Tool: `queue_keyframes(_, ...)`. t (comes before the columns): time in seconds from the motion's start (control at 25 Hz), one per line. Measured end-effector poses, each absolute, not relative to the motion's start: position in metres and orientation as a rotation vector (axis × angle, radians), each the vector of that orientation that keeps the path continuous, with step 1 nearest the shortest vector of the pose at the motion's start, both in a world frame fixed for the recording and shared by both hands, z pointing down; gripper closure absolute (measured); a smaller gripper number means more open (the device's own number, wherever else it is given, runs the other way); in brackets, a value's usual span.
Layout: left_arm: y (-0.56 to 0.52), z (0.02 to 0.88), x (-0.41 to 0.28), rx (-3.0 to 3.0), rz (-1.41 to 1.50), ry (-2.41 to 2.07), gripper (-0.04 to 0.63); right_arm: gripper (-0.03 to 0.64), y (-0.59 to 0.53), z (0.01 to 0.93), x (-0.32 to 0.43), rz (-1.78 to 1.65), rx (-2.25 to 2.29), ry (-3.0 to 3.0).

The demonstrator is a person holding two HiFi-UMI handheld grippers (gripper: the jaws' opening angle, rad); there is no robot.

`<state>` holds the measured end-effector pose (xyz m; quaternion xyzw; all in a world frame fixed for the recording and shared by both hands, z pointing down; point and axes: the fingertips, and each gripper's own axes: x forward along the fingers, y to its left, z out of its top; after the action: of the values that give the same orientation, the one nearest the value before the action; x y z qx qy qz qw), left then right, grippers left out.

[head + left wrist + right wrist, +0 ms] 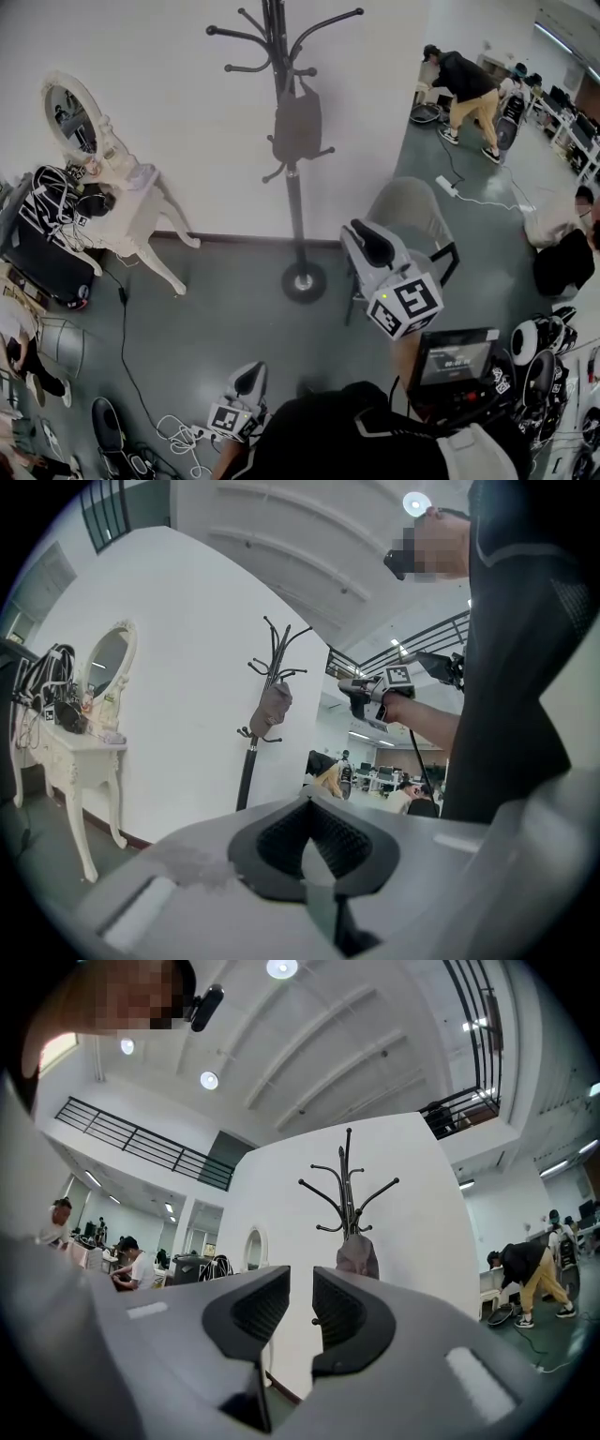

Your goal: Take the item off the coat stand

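Observation:
A black coat stand (292, 187) rises against the white wall, its round base (303, 281) on the grey floor. A grey-brown bag (297, 122) hangs from one of its hooks. The right gripper view shows the same bag (357, 1256) on the stand (348, 1185), straight ahead and well beyond the jaws. My right gripper (370, 244) is raised to the right of the stand, open by a narrow gap (300, 1305) with nothing in it. My left gripper (248, 379) is held low near my body, and its jaws (314, 841) are shut and empty. From there the bag (273, 710) shows far off.
A white dressing table (131, 214) with an oval mirror (70, 117) stands left of the stand, a black case (42, 258) beside it. A grey chair (408, 211) sits just right of the base. Cables (173, 433) lie on the floor. People (466, 89) are at the back right.

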<state>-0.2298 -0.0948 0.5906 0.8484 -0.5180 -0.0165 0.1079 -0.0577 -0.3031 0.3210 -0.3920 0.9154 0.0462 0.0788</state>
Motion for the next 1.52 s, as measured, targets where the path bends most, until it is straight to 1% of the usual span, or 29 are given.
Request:
queue_keyframes(0.36, -0.114, 0.587, -0.259, 2.464, -0.058, -1.554, 0.578, 0.505, -0.328, 0.316, -0.079, 0.147, -1.188, 2.726)
queue_keyframes(0.72, -0.149, 0.584, -0.258, 2.411, -0.066, -1.618, 0.578, 0.440, -0.379, 0.312, -0.082, 0.128, -1.159, 2.717)
queue_keyframes(0.88, -0.168, 0.578, -0.255, 2.399, -0.067, -1.642, 0.578, 0.404, -0.408, 0.311, -0.083, 0.114, -1.153, 2.717)
queue_keyframes(0.96, -0.177, 0.577, -0.255, 2.389, -0.068, -1.656, 0.578, 0.373, -0.423, 0.313, -0.083, 0.106, -1.159, 2.719)
queue_keyframes(1.2, -0.197, 0.573, -0.257, 2.348, -0.074, -1.708, 0.578, 0.327, -0.462, 0.315, -0.091, 0.077, -1.153, 2.725)
queue_keyframes(1.52, -0.211, 0.577, -0.266, 2.299, -0.068, -1.777, 0.578, 0.325, -0.503, 0.322, -0.101, 0.043, -1.154, 2.728)
